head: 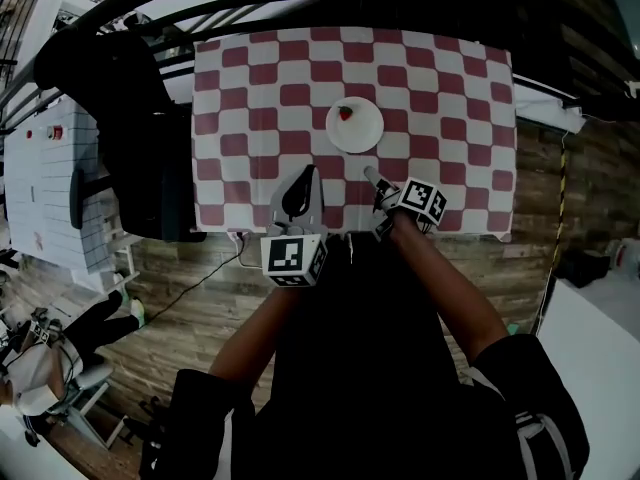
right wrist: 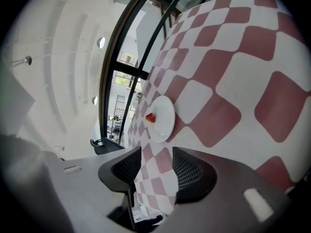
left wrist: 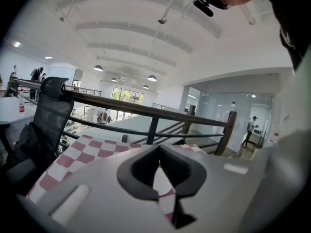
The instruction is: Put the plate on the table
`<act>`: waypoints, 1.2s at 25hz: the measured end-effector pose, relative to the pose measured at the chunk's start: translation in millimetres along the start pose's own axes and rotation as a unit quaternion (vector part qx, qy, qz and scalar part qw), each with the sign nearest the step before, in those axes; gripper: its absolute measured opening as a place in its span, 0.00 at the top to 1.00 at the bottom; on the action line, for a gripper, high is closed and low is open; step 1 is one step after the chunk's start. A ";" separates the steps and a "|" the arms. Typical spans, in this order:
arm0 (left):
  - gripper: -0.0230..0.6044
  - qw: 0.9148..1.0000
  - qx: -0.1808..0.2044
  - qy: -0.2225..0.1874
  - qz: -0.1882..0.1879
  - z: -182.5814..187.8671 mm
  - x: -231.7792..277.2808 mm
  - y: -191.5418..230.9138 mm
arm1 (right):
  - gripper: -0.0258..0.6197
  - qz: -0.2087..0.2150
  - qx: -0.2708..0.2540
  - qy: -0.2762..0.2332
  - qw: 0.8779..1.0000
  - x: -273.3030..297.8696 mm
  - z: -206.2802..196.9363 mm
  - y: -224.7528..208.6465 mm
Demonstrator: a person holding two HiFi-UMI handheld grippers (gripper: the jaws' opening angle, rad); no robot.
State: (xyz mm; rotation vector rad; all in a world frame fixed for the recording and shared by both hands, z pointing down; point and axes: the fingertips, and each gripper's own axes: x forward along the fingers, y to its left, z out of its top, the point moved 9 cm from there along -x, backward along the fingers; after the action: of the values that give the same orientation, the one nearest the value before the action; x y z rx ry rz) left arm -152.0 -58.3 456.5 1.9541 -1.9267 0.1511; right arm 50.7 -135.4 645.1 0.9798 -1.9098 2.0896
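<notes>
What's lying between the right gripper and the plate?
Only bare checkered tablecloth. In the right gripper view, the plate lies beyond the right gripper, whose jaws stand open and empty.

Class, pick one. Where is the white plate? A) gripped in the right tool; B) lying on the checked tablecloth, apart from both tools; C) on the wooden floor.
B: the plate lies on the checked tablecloth, while the left tool and right tool stand short of it, holding nothing.
</notes>
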 end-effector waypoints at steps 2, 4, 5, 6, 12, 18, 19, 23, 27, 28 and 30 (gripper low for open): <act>0.95 1.000 -0.001 -0.002 -0.005 0.6 -5.9 -3.6 | 0.67 0.011 -0.018 0.000 1.000 -7.3 -6.5 12.2; 0.95 1.000 -0.003 -0.008 -0.008 1.1 -12.5 -7.7 | 0.68 0.029 -0.033 -0.002 0.999 -13.8 -11.1 24.3; 0.95 1.000 -0.001 -0.012 -0.010 1.3 -17.0 -10.2 | 0.70 0.039 -0.039 -0.002 0.998 -17.2 -14.0 30.2; 0.95 1.000 0.002 -0.018 -0.011 1.8 -22.3 -12.7 | 0.71 0.047 -0.045 -0.003 0.998 -21.1 -17.5 36.0; 0.95 0.999 -0.003 -0.039 -0.022 12.4 -41.5 -16.9 | 0.75 0.064 -0.067 -0.047 0.995 -52.6 -31.5 78.8; 0.95 0.998 0.001 -0.058 -0.034 20.5 -53.8 -21.7 | 0.91 0.072 -0.103 -0.126 0.984 -92.9 -45.5 121.1; 0.95 0.997 0.003 -0.060 -0.037 20.2 -56.2 -23.4 | 0.92 0.073 -0.109 -0.133 0.982 -99.0 -48.6 126.5; 0.95 0.997 0.001 -0.063 -0.052 17.5 -64.9 -30.6 | 0.96 0.070 -0.158 -0.171 0.970 -120.1 -58.9 143.4; 0.95 0.996 -0.004 -0.060 -0.070 10.1 -71.9 -39.1 | 0.96 0.046 -0.238 -0.200 0.949 -137.7 -69.9 149.9; 0.95 0.995 -0.004 -0.061 -0.075 8.8 -74.0 -41.7 | 0.96 0.041 -0.256 -0.207 0.943 -142.2 -73.3 152.5; 0.95 0.994 -0.002 -0.065 -0.083 7.6 -79.2 -46.1 | 0.96 0.026 -0.290 -0.226 0.930 -151.1 -80.6 156.6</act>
State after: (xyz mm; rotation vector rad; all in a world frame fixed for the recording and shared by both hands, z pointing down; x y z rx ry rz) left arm -112.1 12.3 413.2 2.1586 -1.8290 -0.0258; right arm 58.0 -41.3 433.1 1.3268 -2.5679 1.2256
